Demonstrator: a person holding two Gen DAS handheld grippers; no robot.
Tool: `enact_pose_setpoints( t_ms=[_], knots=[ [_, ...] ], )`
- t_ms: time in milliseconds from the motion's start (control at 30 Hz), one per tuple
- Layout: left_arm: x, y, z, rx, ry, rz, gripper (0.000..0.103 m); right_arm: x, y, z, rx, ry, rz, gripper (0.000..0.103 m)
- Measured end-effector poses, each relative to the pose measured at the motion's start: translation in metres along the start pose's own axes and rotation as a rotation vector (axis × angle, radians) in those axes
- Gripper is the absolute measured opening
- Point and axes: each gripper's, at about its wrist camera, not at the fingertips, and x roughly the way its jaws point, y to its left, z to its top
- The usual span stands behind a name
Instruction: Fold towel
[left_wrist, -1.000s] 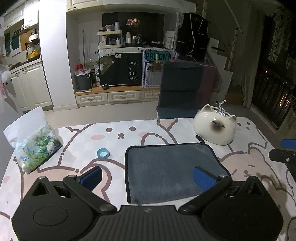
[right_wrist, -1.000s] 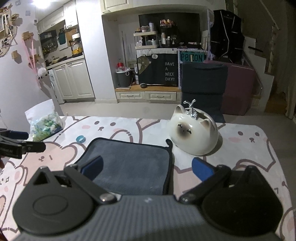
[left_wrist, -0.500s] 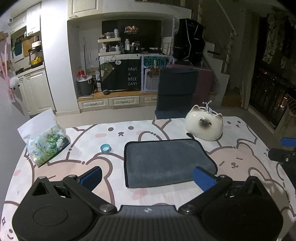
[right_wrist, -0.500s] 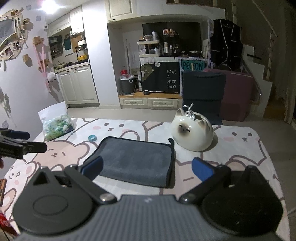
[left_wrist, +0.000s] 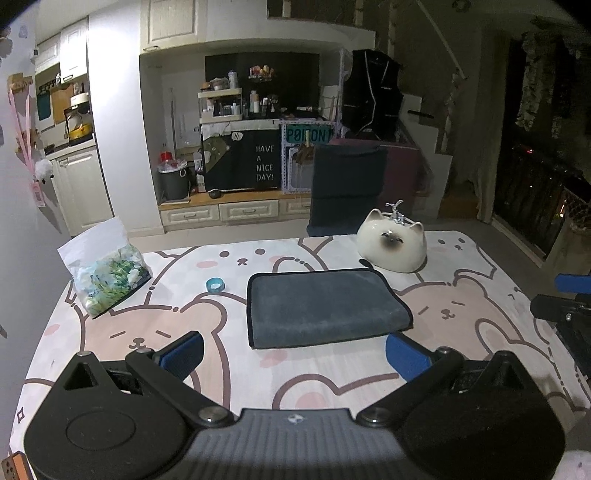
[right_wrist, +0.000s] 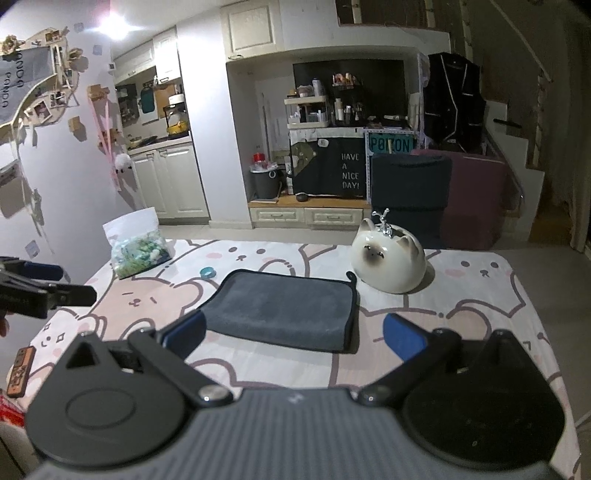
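Observation:
A grey towel (left_wrist: 325, 308) with a dark border lies folded flat on the bear-print tablecloth (left_wrist: 236, 373); it also shows in the right wrist view (right_wrist: 284, 308). My left gripper (left_wrist: 293, 352) is open and empty, held above the table on the near side of the towel, clear of it. My right gripper (right_wrist: 293, 334) is open and empty, also on the near side of the towel and apart from it. The right gripper shows at the right edge of the left wrist view (left_wrist: 565, 310); the left gripper shows at the left edge of the right wrist view (right_wrist: 40, 284).
A white ceramic cat (left_wrist: 393, 245) stands just beyond the towel's far right corner. A plastic bag (left_wrist: 107, 277) lies at the far left. A small blue tape roll (left_wrist: 215, 284) sits left of the towel. A small brown object (right_wrist: 21, 371) lies at the table's left edge.
Both grippers have drawn back and up from the towel, which now looks smaller and farther off. The towel lies still and folded.

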Motion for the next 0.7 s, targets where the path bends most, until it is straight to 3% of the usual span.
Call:
enact_pose_setpoints(
  t_ms=[700],
  knots=[
    [-0.054,-0.007,-0.074,-0.015,-0.05,-0.018,0.103,-0.046,0.024,-0.067,0.007,0.021,0.036,0.103]
  ],
)
